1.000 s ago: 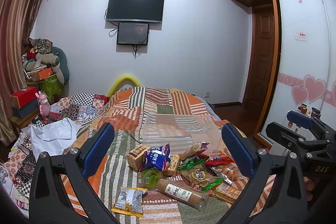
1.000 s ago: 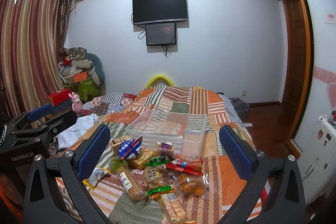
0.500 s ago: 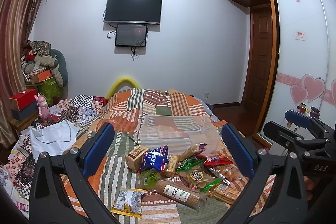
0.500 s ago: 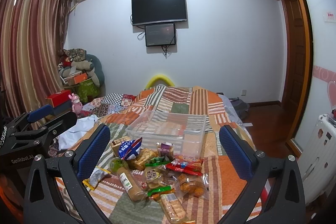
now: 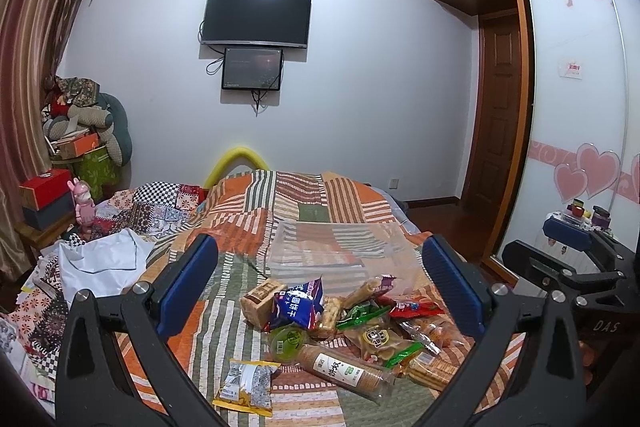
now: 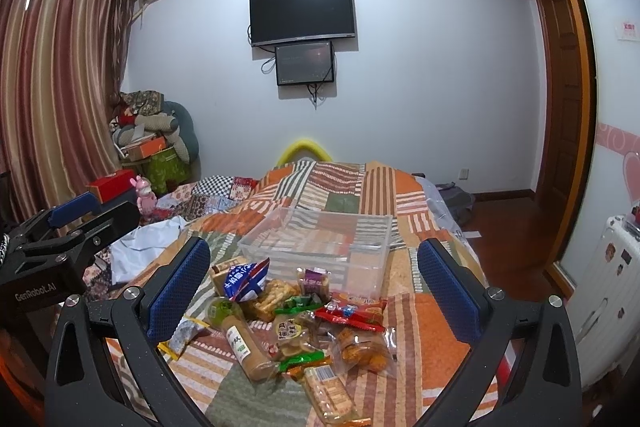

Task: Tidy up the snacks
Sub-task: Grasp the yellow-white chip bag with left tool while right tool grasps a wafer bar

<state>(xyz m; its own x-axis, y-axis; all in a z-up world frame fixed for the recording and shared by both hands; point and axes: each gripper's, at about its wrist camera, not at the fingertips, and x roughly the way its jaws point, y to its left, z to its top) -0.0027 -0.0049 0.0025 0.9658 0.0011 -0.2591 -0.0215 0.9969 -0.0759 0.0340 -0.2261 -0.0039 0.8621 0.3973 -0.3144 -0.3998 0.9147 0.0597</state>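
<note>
Both the left gripper [image 5: 320, 283] and right gripper [image 6: 314, 279] hang spread wide, holding nothing. Below them, a jumbled heap of bright snack packets [image 6: 300, 323] lies at the bed's [image 6: 424, 323] near edge, just before a clear plastic bin [image 6: 320, 243].

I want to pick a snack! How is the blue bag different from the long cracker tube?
The blue bag is short, crinkly and props up on the pile; the long cracker tube lies flat on the quilt. The blue bag is blue with white writing; the long cracker tube is clear, showing tan crackers, with a white and green label. The blue bag sits nearer the clear bin than the tube. Both are unopened, as far as shows, and outside the bin.
</note>
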